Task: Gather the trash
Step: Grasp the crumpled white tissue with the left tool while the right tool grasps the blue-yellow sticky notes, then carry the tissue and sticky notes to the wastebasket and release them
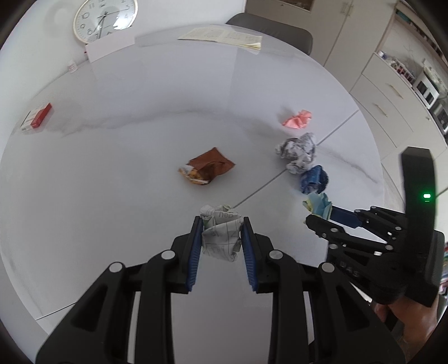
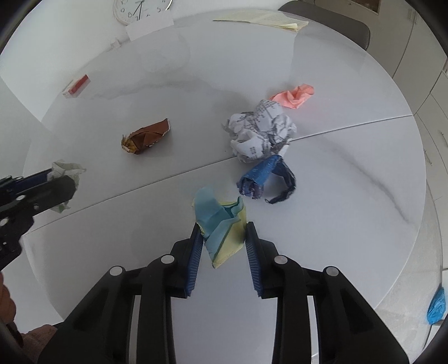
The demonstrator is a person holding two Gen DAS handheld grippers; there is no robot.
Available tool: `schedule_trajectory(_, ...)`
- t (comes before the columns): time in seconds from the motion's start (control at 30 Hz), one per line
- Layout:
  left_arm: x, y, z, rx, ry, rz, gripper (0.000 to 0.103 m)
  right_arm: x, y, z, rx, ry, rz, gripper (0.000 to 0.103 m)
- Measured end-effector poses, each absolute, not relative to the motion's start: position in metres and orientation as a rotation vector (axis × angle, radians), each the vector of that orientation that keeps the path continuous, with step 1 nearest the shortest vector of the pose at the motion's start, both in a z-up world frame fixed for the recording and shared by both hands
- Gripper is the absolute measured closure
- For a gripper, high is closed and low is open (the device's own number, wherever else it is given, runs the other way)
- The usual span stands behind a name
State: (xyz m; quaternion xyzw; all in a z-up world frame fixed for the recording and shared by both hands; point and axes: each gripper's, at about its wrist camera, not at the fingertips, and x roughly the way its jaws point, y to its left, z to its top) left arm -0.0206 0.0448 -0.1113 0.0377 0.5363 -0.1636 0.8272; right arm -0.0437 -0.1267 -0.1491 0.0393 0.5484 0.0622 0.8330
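My left gripper (image 1: 221, 224) is shut on a crumpled white paper wad (image 1: 221, 235) with green print, held just above the white round table (image 1: 112, 168). My right gripper (image 2: 222, 226) is shut on a folded blue and yellow paper (image 2: 221, 224) near the table's front. On the table beyond lie a brown snack wrapper (image 2: 145, 135), a big crumpled printed sheet (image 2: 261, 130), a dark blue wrapper (image 2: 263, 177) and a pink paper (image 2: 294, 95). The left wrist view shows the right gripper (image 1: 320, 214) at the lower right, with a hand under it.
A red and white box (image 1: 37, 116) lies at the table's left edge. A wall clock (image 1: 105, 19), a white card (image 1: 109, 46) and an open booklet (image 1: 224, 36) stand at the far side, a chair (image 1: 268, 25) behind. Cabinets (image 1: 386, 95) line the right. A blue scrap (image 2: 436, 306) lies on the floor.
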Motion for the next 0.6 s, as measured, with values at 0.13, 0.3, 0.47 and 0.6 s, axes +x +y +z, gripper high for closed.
schedule_trajectory(0.13, -0.030, 0.027, -0.104, 0.093, 1.122, -0.411, 0.076, -0.087, -0.174, -0.116, 0.206, 1.096, 0.137, 0.072)
schedule_trajectory(0.3, -0.044, 0.001, -0.095, 0.112, 1.097, -0.495, 0.076, -0.153, -0.237, -0.098, 0.214, 1.087, -0.013, 0.072)
schedule_trajectory(0.47, -0.056, -0.028, -0.092, 0.148, 1.098, -0.555, 0.076, -0.197, -0.303, -0.148, 0.289, 1.157, -0.158, 0.072)
schedule_trajectory(0.6, -0.069, -0.059, -0.092, 0.194, 1.104, -0.611, 0.076, -0.200, -0.336, -0.228, 0.382, 1.241, -0.206, 0.071)
